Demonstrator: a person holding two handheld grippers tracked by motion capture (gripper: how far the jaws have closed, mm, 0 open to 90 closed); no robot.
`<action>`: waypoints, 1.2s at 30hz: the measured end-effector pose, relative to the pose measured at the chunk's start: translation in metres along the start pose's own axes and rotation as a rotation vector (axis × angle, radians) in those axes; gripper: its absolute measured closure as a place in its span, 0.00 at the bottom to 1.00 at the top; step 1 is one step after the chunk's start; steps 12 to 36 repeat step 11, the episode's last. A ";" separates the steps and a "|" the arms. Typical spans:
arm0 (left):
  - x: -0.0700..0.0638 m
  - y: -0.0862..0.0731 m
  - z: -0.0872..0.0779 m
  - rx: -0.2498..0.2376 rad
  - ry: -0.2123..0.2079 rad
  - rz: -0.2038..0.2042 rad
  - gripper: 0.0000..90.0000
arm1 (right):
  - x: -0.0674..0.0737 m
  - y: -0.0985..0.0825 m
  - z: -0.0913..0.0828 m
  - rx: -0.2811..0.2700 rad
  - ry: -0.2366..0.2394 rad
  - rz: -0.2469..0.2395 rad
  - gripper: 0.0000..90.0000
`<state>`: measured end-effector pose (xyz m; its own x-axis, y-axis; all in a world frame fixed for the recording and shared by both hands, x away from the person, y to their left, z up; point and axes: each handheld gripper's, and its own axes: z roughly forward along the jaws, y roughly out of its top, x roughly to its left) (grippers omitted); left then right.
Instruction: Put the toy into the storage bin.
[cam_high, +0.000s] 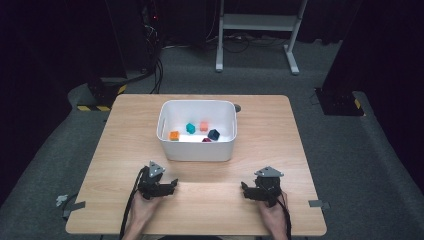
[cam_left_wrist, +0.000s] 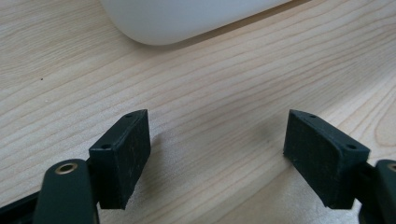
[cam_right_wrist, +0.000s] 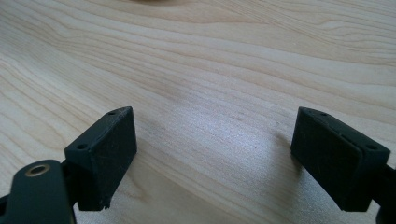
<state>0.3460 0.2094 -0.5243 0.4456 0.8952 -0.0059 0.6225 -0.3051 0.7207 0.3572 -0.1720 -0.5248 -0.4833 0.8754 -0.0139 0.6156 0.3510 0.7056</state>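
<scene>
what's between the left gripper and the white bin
Only bare wood table, as the high view shows: the left gripper sits short of the bin, fingers open on nothing.

No readable text, label, brand, number or sign is showing anywhere: not on the white bin (cam_high: 197, 148), the wooden table (cam_high: 260, 125) or the gripper parts.

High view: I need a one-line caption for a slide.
Two open grippers, left gripper and right gripper, rest on a wooden table before a white bin holding small coloured blocks.
</scene>
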 end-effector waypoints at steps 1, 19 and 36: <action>0.000 -0.001 0.001 -0.011 0.001 -0.001 0.25 | 0.000 0.000 0.000 0.000 0.000 0.000 0.15; -0.002 -0.003 0.001 -0.029 0.017 -0.004 0.23 | 0.000 0.000 0.000 0.000 0.000 0.000 0.15; -0.002 -0.003 0.001 -0.029 0.017 -0.004 0.23 | 0.000 0.000 0.000 0.000 0.000 0.000 0.15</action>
